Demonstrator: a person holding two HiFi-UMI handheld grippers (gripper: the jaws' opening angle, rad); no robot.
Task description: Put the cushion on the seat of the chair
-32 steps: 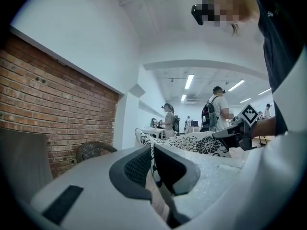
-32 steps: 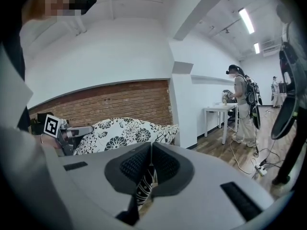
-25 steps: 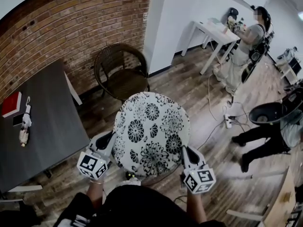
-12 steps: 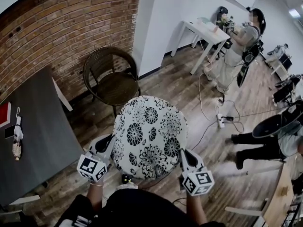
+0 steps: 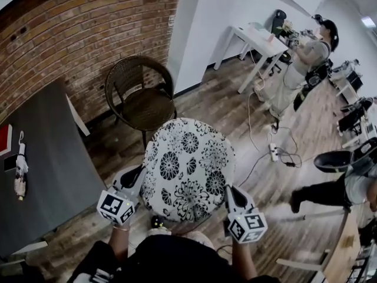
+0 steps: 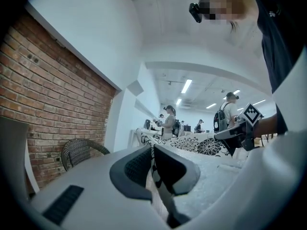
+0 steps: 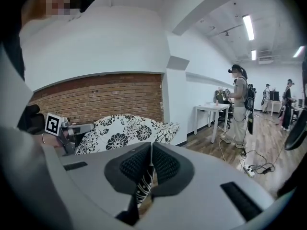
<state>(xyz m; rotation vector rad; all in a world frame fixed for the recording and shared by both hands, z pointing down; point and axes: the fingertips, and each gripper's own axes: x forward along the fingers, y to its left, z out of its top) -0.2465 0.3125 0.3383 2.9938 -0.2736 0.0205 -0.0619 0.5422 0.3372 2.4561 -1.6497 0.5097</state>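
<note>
Black-and-white floral fabric over a round cushion point(image 5: 188, 170), up in the air in front of the person, roughly flat and face-up in the head view. Gripped at two opposite edges: left gripper point(image 5: 140, 173) clamped on the rim at the left, right gripper point(image 5: 227, 188) clamped on the rim at the lower right. In the left gripper view, dark ribbed pads point(image 6: 136, 166) pressed together with a fold of the patterned cover pinched between them. Likewise in the right gripper view, a strip of the print trapped between closed jaws. Marker cubes of both grippers nearest the person's body, at the bottom of the head view.

Beyond the cushion, toward the brick wall point(image 5: 76, 34): a dark wicker chair point(image 5: 141, 75) with a curved back. Cushion not yet on the seat point(image 5: 150, 108), near it but short of it, on the person's side.

Left of the chair, a dark grey table point(image 5: 53, 158) with a red item point(image 5: 3, 139) and a small pale object point(image 5: 20, 175) near its far left edge. Wood-plank floor point(image 5: 230, 108) underneath. Farther off to the right, a white table point(image 5: 259, 40) by the white wall, another person point(image 5: 300, 69) standing at it, and a white power strip point(image 5: 274, 152) with cables on the floor.
</note>
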